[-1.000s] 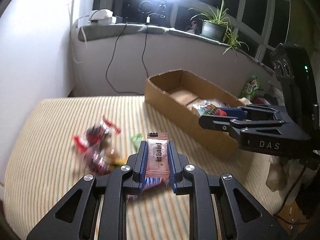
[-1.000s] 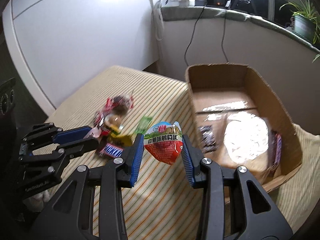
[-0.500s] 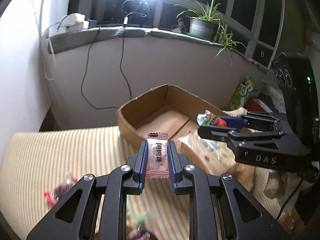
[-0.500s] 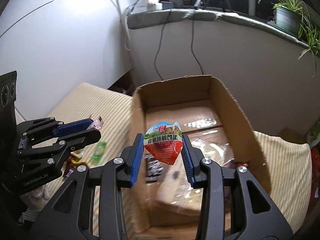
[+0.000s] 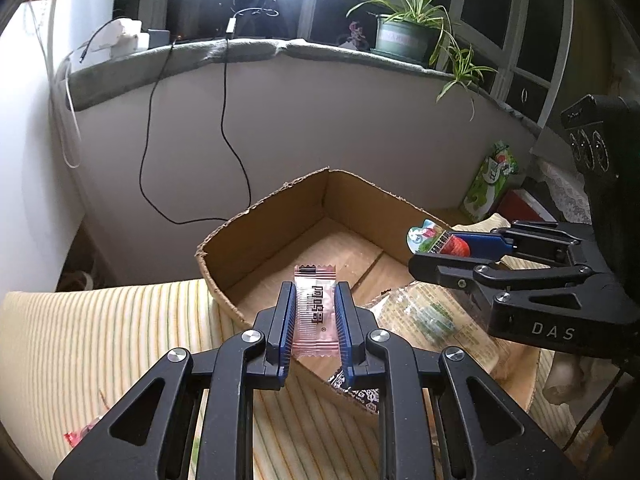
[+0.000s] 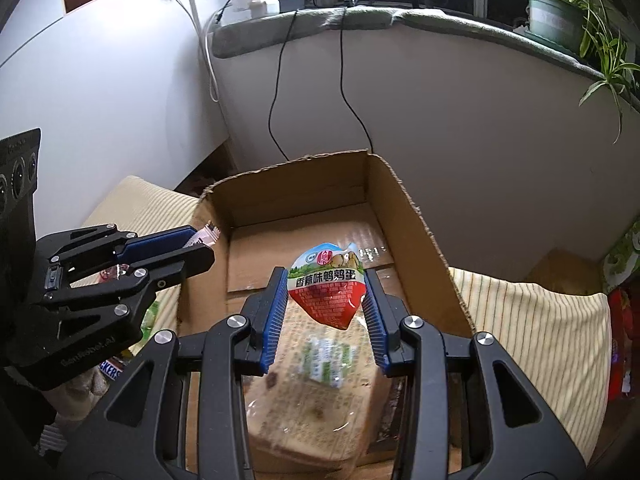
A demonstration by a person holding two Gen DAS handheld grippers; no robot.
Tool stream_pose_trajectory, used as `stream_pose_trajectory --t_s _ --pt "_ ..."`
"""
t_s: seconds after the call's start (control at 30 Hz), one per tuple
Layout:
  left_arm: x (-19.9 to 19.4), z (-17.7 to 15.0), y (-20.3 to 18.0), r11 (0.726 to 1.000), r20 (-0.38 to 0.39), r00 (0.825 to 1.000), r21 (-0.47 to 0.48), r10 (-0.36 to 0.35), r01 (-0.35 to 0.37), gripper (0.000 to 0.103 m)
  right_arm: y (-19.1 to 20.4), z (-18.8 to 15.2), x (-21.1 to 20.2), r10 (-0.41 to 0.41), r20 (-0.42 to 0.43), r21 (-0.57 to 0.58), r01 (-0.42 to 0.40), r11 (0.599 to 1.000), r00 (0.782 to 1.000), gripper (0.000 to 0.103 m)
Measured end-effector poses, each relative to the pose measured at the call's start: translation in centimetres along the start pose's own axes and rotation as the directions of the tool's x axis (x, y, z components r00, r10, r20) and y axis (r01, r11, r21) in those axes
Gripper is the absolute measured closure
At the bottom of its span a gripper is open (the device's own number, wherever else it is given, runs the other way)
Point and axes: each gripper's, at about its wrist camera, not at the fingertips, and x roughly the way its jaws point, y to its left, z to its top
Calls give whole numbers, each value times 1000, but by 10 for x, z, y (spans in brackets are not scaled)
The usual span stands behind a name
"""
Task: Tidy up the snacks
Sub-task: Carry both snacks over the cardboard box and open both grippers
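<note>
Both claws hang over the open cardboard box, the left gripper pinching a pink wafer packet and the right gripper clamping a red egg pouch, seemingly poised to drop them onto the bread bag just below.

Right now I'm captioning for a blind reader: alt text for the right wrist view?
The right gripper holds a red snack pouch above an open cardboard box containing a clear bread bag. The left gripper holds a pink wrapper beside it.
</note>
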Motion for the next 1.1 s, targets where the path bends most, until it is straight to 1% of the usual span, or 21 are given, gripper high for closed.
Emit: stream_pose_trajectory --t_s 0.3,0.67,0.73,0.8,0.87,0.93,1.0,1.1 --pt "9 1 -3 1000 -15 1000 5 3 -3 85 -3 -3 8 -11 -19 1 11 1000 1000 63" --pt "8 2 -5 1000 -15 1000 16 12 -11 84 -4 -2 10 -28 -23 -3 28 1000 999 61" --pt "7 2 -5 1000 -13 1000 18 12 -12 80 -3 -3 8 -34 -19 -6 34 999 999 53" --pt "5 2 -5 1000 -10 1000 17 16 -16 71 -4 -4 6 -37 -16 -7 37 999 999 48" --pt "4 3 -5 1000 -7 1000 16 17 -17 69 -4 -4 4 -43 -12 -9 43 999 999 45" --pt "2 3 -4 1000 -3 1000 17 19 -19 66 -5 -4 2 -50 -8 -10 50 999 999 39" --pt "-1 3 -3 1000 1 1000 15 19 -19 65 -5 -5 -2 -55 -2 -8 55 998 998 37" --pt "-8 3 -2 1000 8 1000 13 20 -20 65 -4 -7 -8 -55 3 -6 55 998 999 37"
